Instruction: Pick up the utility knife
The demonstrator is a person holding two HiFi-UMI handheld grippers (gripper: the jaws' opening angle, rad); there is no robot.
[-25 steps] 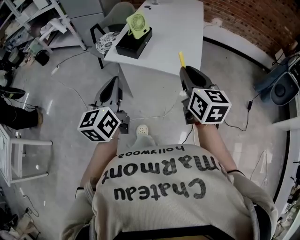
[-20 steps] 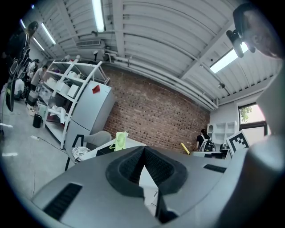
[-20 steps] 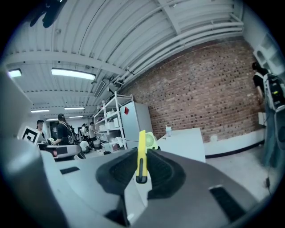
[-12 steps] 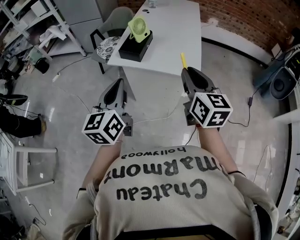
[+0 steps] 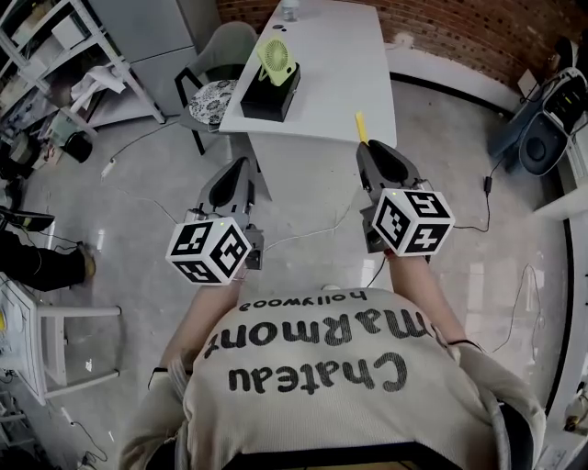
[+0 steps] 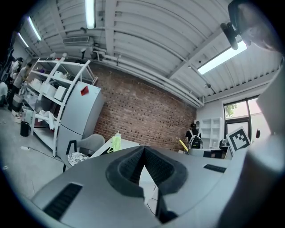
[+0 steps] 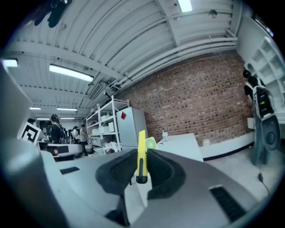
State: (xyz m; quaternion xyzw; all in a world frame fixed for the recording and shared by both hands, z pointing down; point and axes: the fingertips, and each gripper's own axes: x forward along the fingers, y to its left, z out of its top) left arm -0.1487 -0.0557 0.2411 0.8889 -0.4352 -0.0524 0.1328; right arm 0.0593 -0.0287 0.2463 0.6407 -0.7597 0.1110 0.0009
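Knife pinched by right gripper | head view: yellow tip only

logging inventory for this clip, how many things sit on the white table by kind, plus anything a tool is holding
green fan: 1
black box: 1
clear container: 1
yellow utility knife, clamped in the right tool: 1
total: 4
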